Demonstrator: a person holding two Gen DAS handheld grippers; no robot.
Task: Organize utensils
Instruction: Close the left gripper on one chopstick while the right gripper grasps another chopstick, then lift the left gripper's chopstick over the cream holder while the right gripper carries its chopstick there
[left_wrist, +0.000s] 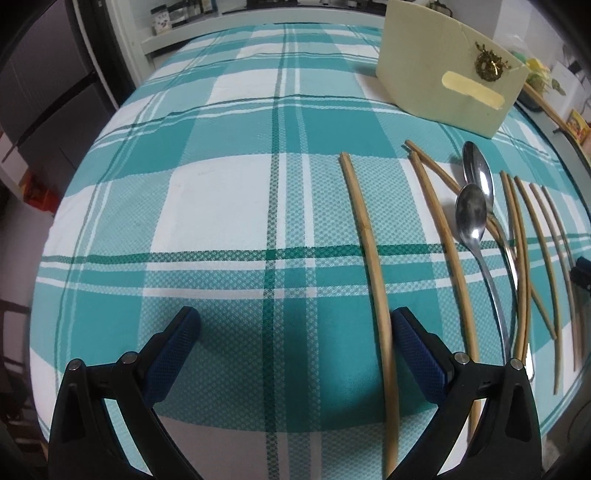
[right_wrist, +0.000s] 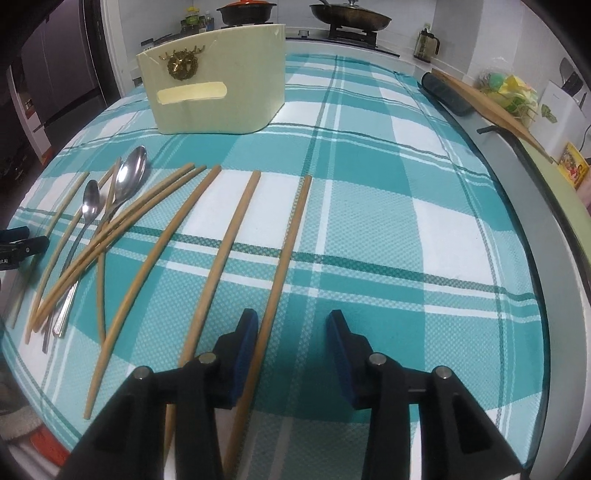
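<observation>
The left gripper (left_wrist: 295, 334), black with blue textured pads, stands wide apart over the teal and white checked tablecloth (left_wrist: 221, 206). One long tan wooden chopstick (left_wrist: 369, 240) lies between its fingers, just beside the inner face of the right-hand pad (left_wrist: 417, 350); whether it touches is unclear, and the other pad is well clear of it, so nothing is clamped.

The right gripper (right_wrist: 291, 341) is partly closed, its pads still apart. The rightmost wooden chopstick (right_wrist: 288, 243) runs between them, close against the left-hand pad (right_wrist: 243, 347), while the other pad stands off from it over bare cloth. No grip shows.

From the right wrist view, more wooden chopsticks (right_wrist: 229, 243) lie in a loose fan to the left, roughly parallel, some crossing near the far left. Two polished steel spoons (right_wrist: 129, 177) rest among them, bowls pointing far, handles near. Beyond the utensils, at the far side of the cloth, stands a cream rectangular holder (right_wrist: 221, 107) with a brass wreath ornament (right_wrist: 179, 66) and a strip of tape on its front.
</observation>
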